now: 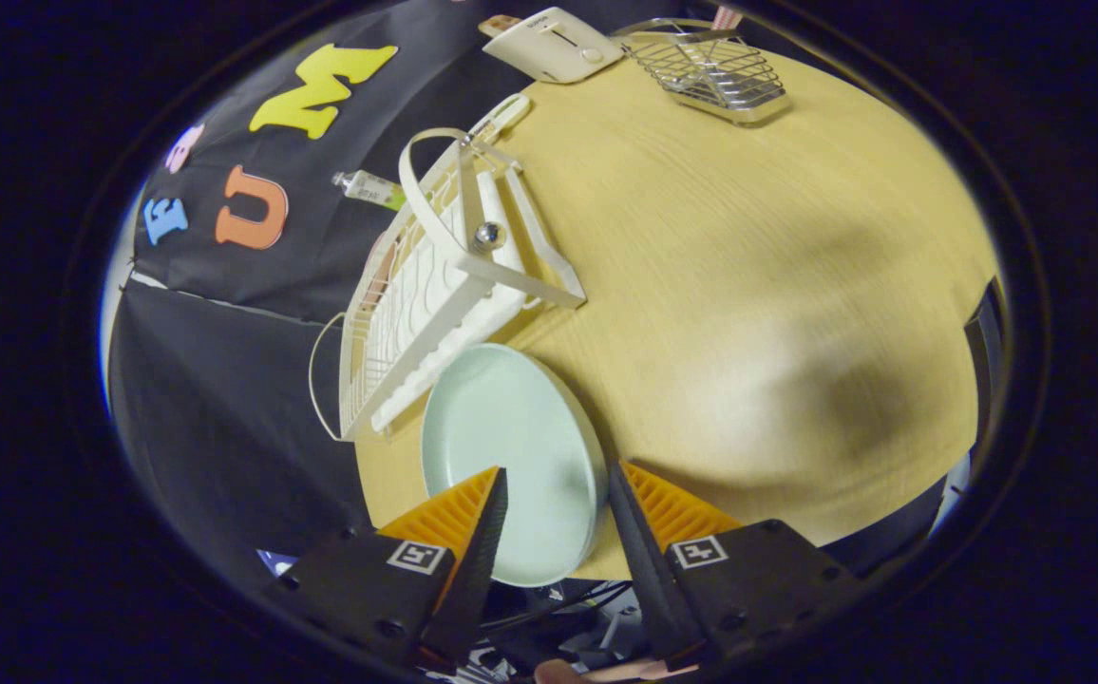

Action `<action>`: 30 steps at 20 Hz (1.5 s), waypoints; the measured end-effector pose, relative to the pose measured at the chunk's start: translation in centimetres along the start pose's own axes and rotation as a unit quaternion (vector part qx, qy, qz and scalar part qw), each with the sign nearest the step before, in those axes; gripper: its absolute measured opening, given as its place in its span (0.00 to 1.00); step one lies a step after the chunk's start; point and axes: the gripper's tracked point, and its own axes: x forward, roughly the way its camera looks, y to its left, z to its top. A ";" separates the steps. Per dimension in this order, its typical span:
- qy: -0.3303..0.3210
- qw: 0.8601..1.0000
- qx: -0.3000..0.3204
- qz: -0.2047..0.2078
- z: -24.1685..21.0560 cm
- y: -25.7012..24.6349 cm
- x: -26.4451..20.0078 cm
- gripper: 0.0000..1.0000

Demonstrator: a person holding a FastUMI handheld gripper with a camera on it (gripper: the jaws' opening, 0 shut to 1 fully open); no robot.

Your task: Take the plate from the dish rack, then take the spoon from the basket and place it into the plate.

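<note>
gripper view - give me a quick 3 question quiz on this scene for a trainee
1. True or false: the plate stands in the dish rack.
2. What lies between the fingers of the gripper? A) a spoon B) the plate's rim C) a toaster
3. Which thing stands at the table's far end, beside the toaster?

Key
1. False: it is out of the rack, next to it and over the table edge.
2. B. The fingers straddle the rim with gaps on both sides, so the gripper is open.
3. The wire basket.
</note>
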 end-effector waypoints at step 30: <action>-0.428 0.836 -0.332 -0.088 19.1 -12.0 -15.2 0.91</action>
